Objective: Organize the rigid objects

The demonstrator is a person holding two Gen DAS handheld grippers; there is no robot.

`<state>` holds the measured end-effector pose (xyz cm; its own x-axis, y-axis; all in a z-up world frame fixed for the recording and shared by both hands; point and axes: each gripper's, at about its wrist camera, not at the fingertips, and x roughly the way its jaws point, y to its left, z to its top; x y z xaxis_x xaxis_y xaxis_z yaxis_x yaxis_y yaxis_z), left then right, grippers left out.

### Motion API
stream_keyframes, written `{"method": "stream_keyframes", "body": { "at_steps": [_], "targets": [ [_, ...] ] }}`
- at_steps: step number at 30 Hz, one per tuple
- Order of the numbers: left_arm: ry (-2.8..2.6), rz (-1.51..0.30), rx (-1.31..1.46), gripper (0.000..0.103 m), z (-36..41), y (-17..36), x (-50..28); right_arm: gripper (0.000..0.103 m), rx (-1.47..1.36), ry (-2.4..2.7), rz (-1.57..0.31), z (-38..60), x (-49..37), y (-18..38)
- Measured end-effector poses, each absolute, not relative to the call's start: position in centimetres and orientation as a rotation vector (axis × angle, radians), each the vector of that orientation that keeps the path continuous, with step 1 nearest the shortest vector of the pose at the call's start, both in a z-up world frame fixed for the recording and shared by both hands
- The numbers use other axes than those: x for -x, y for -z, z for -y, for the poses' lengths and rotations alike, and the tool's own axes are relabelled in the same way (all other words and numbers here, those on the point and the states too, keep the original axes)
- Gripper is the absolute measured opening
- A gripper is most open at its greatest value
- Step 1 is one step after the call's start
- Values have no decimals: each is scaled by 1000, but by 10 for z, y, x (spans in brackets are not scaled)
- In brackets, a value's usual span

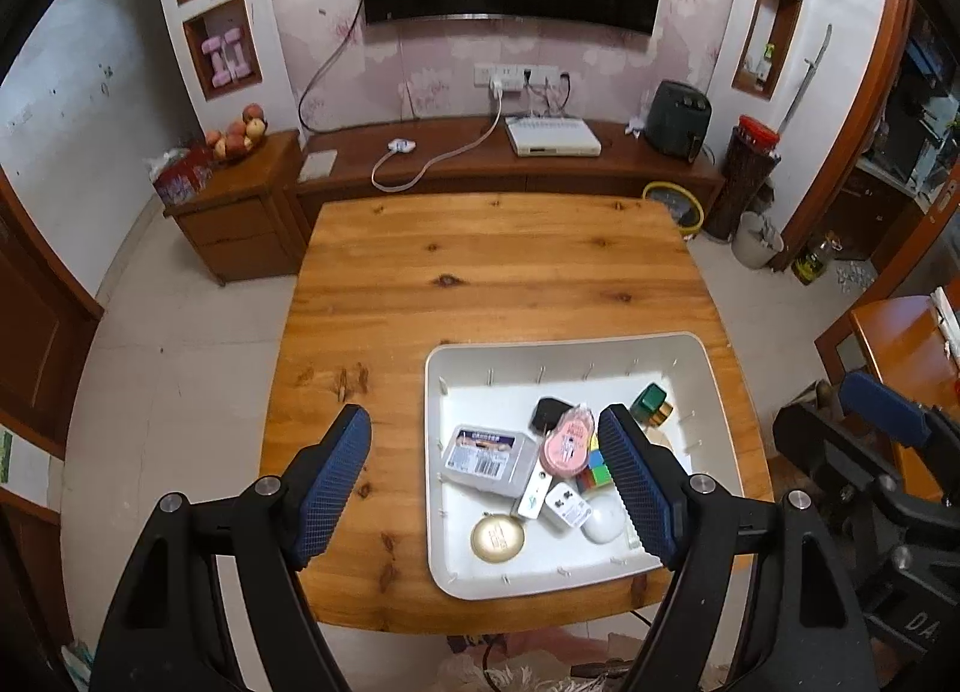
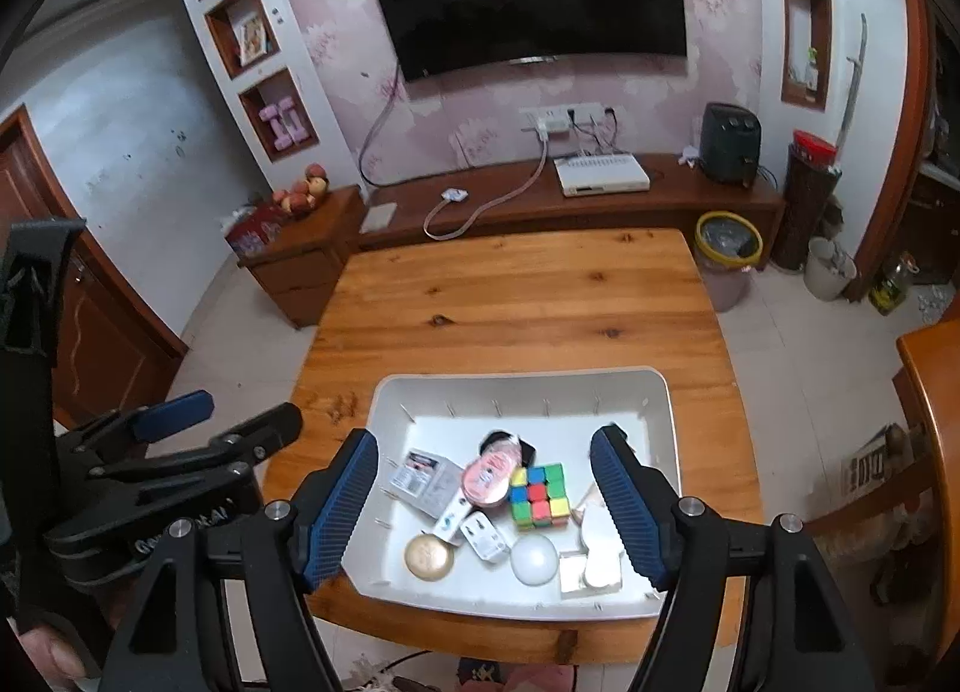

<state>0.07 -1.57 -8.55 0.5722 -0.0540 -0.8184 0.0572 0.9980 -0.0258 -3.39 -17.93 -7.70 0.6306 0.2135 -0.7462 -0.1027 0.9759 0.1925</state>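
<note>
Bench (image 1: 480, 284) of knotty pine carries a white plastic bin (image 1: 708, 380) at its near right part, with all the small things lying inside it. Left claw (image 1: 486, 488) hangs above the bench's near edge, jaws wide apart and holding nothing; right claw (image 2: 486, 503) hangs over the bin, likewise spread and bare.

In the bin, the right wrist view shows the Rubik's cube (image 2: 538, 495) whole, a white dome-shaped thing (image 2: 533, 559) and a white oval piece (image 2: 602, 563) beside it. In the left view the cube is mostly hidden behind a claw finger, yet that view alone shows a green-capped bottle (image 1: 651, 401) at the bin's far right. Both views show the clear rectangular box (image 1: 489, 458), the pink oval case (image 1: 568, 440), a white plug adapter (image 1: 567, 506) and a round gold tin (image 1: 497, 538) at the near left.
</note>
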Motion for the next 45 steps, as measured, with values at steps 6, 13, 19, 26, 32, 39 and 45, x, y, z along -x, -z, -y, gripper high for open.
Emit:
{"method": "stream_keyframes", "body": {
  "at_steps": [6,13,19,26,32,39,45],
  "targets": [
    [53,-936,-17,82,17,82,3,78,-100,-188,-807,170,40,62],
    [36,-922,-20,82,17,80,7,78,-95,-183,-817,169,39,65],
    [28,-912,-18,82,17,78,10,78,-78,-177,-805,168,42,63],
    [26,-909,-18,83,19,77,11,79,-76,-163,-804,170,43,61],
    [29,-912,-14,83,17,75,11,79,-74,-154,-807,169,44,60],
    [35,-913,-17,83,18,76,12,79,-71,-148,-802,170,45,60],
    [40,-921,-22,83,22,78,14,79,-72,-144,-804,173,46,60]
  ]
}}
